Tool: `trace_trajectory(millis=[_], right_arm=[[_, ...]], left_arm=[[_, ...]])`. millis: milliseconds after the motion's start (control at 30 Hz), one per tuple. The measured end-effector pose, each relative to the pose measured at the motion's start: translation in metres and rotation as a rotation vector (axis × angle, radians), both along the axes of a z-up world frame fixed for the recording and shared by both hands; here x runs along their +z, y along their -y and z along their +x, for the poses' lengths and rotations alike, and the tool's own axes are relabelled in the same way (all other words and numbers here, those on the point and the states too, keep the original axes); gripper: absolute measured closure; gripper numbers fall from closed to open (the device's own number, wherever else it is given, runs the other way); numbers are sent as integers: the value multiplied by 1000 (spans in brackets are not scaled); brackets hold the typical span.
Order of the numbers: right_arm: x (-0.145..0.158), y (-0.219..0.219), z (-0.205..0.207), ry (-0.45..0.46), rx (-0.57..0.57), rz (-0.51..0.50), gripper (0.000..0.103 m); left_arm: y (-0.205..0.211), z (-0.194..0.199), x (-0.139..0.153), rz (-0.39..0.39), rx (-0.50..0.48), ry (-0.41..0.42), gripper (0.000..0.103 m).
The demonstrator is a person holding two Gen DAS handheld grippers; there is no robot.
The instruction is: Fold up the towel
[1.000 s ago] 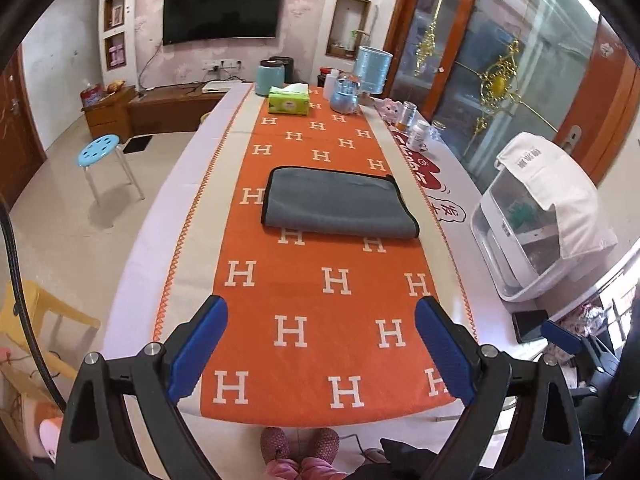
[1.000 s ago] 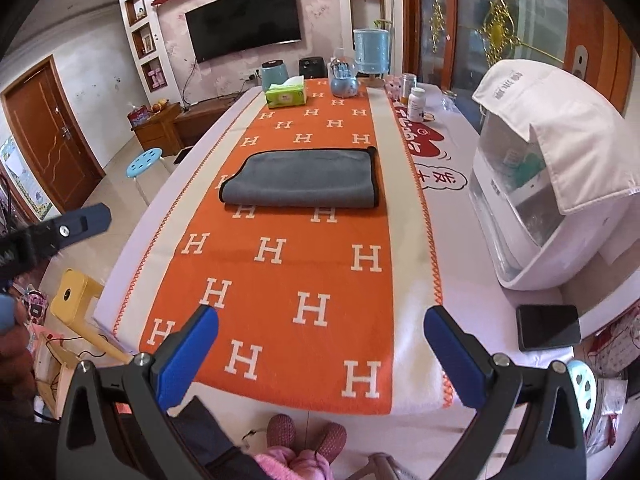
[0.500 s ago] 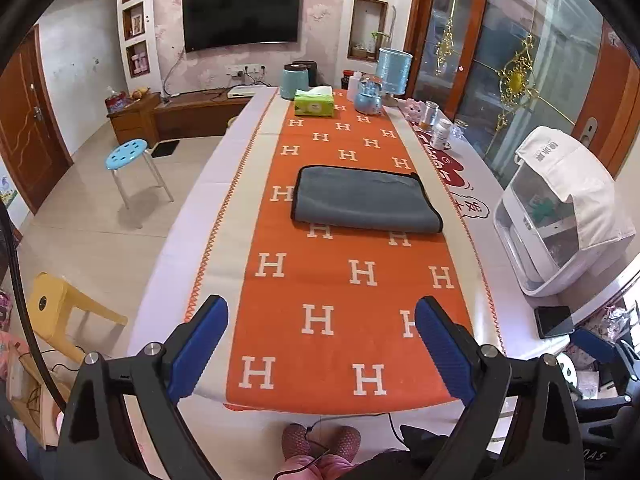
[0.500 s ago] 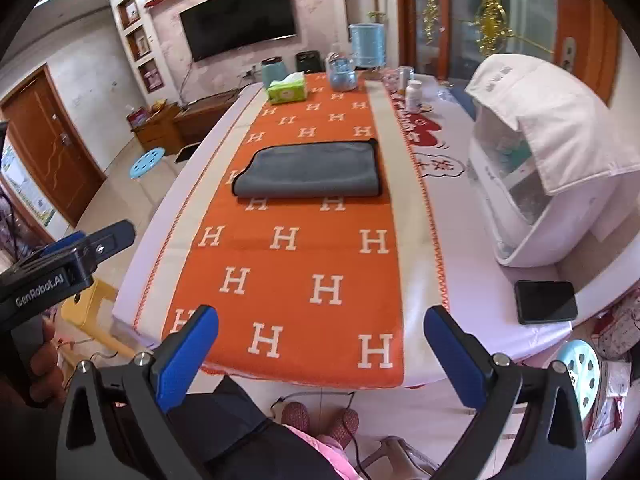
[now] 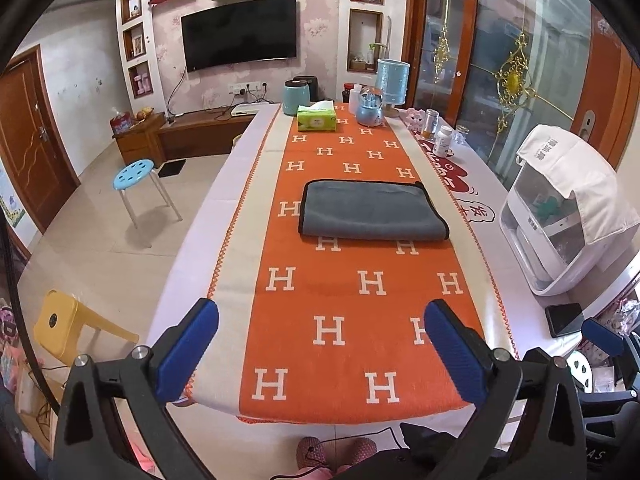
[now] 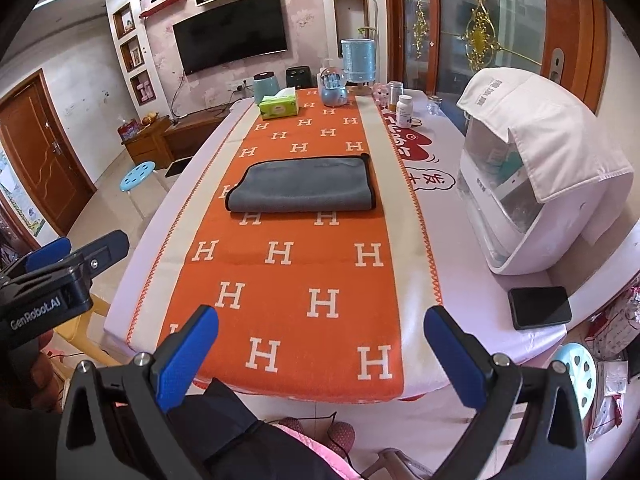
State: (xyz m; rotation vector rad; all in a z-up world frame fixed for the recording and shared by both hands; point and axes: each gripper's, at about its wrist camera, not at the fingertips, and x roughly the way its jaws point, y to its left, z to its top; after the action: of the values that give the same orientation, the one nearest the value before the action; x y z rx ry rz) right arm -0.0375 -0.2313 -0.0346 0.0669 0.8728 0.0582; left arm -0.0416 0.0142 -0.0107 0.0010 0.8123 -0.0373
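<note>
A grey towel (image 5: 372, 210) with a black edge lies folded in a flat rectangle on the orange H-patterned runner (image 5: 352, 304), in the middle of the long table. It also shows in the right wrist view (image 6: 304, 190). My left gripper (image 5: 320, 344) is open and empty, held high above the table's near end, far from the towel. My right gripper (image 6: 320, 344) is open and empty too, above the near edge. The left gripper's body (image 6: 60, 280) shows at the left of the right wrist view.
A white appliance under a white cloth (image 6: 532, 176) stands at the table's right side, with a black phone (image 6: 540, 307) near it. A tissue box (image 5: 316, 118), jars and bottles (image 5: 443, 141) stand at the far end. Stools (image 5: 138, 176) stand on the floor to the left.
Both grippers have pulled back and risen away from the table, so the towel looks farther off. The towel has not moved. Both stay open.
</note>
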Motion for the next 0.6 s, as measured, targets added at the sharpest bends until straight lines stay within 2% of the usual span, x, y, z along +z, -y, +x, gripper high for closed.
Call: trace_trajectory(millis=[600], right_arm=[[-4,0,20,-14,7,-22,0]], left_arm=[[-2,16,-3,-8,11,-10,1]])
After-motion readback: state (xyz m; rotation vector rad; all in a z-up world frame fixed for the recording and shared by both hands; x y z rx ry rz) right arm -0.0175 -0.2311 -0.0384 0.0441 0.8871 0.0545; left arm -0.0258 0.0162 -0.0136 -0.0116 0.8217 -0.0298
